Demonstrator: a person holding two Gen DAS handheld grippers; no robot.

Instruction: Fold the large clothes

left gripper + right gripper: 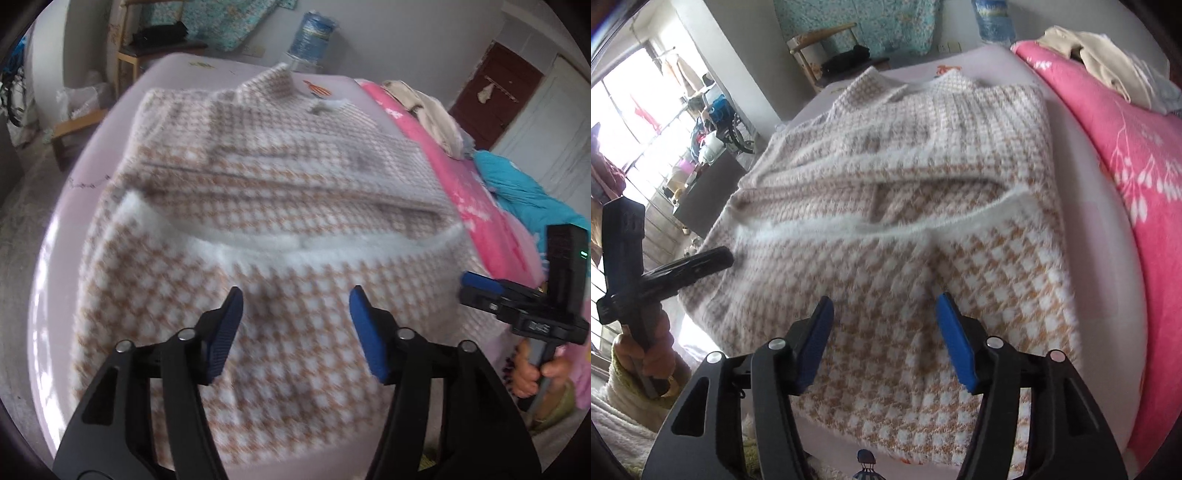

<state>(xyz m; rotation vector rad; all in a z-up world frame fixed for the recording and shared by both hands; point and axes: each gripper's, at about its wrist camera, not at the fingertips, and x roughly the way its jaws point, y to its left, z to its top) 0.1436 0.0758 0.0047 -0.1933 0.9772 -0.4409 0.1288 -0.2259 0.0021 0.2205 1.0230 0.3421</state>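
A tan-and-white houndstooth fuzzy garment [266, 206] lies on the pale lilac bed sheet [55, 236], its near part folded up over itself, with a white trim band [280, 243] across the middle. My left gripper [295, 325] is open and empty, just above the garment's near part. The right gripper also shows in the left wrist view at the right edge [476, 282], beside the garment. In the right wrist view the same garment [894, 206] lies ahead, with its white trim [886, 225]. My right gripper [884, 332] is open and empty above the near edge. The left gripper [716, 258] is at the garment's left edge.
A pink floral blanket [1126, 155] runs along the right of the bed, with beige clothes [1108, 55] and a blue cloth [524, 188] on it. A wooden chair [147, 51] and a water bottle [312, 35] stand beyond the bed. A window with clutter [646, 110] is at the left.
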